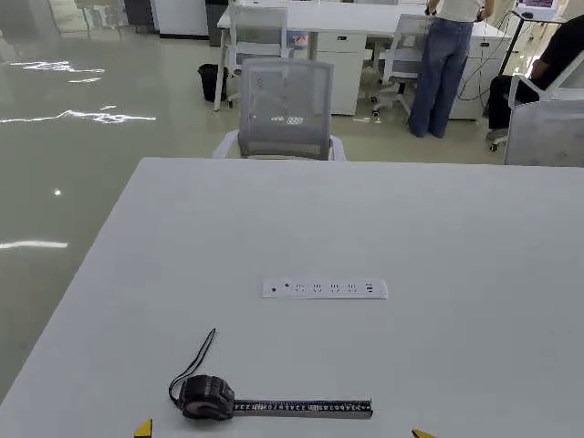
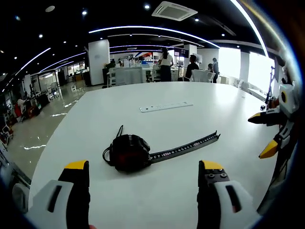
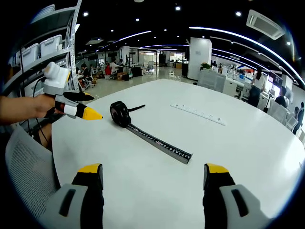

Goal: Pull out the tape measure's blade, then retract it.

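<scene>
fingers (image 2: 76, 168) of left gripper (image 2: 143, 167) and right gripper (image 3: 150, 171) gape empty; tape measure (image 1: 207, 398) lies, blade (image 1: 306, 407) partly out.

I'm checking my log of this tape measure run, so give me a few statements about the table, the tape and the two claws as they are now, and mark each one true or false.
1. The blade lies pulled out of the tape measure, flat on the table. True.
2. The left claw is shut on the tape measure. False: it is open and holds nothing, and the tape measure lies ahead of it.
3. The power strip lies beyond the tape measure, apart from it. True.
4. The right claw grips the blade's tip. False: it is open and clear of the blade.
</scene>
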A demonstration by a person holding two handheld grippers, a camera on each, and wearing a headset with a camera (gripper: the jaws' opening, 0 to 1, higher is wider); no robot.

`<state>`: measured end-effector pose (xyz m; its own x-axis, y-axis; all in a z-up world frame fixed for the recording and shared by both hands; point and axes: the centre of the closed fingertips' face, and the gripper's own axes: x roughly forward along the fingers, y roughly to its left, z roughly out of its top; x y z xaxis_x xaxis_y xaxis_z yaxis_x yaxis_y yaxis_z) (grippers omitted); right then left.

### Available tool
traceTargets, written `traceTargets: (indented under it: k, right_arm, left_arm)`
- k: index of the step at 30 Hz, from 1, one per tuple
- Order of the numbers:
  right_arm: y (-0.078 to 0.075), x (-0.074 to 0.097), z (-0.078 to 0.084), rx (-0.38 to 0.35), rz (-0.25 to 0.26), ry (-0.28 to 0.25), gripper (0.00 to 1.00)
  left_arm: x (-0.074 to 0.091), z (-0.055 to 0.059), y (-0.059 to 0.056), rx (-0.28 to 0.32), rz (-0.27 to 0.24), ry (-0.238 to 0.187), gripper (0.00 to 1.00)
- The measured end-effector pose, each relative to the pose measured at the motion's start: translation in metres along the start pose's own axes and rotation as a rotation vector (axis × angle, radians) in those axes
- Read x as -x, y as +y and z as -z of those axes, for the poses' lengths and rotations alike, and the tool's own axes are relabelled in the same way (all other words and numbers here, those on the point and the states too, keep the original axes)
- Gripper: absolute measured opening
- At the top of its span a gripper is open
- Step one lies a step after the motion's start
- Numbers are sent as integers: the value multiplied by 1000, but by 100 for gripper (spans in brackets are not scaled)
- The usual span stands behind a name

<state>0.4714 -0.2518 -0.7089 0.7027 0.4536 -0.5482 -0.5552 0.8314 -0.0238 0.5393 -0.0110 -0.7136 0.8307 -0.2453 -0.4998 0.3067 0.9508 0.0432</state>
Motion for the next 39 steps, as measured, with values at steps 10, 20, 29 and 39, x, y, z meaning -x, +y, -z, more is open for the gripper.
traceTargets:
  k: [10,20,29,39]
  right_arm:
    - [-8,-9,4,55,-34,-13,81]
    - [-13,-19,7,125,-113,-35,69]
    - [-20,-32,12,197,-192,-20,61]
    - [-33,-52,15,259,-263,-2,54]
  left_arm:
    - [-24,-3,5,-14,-43,4,92]
    - [-46,0,12,-6,-82,17,86]
    - [-61,9,20,17,-101,48,83]
    - [-71,9,31,22,-124,55,80]
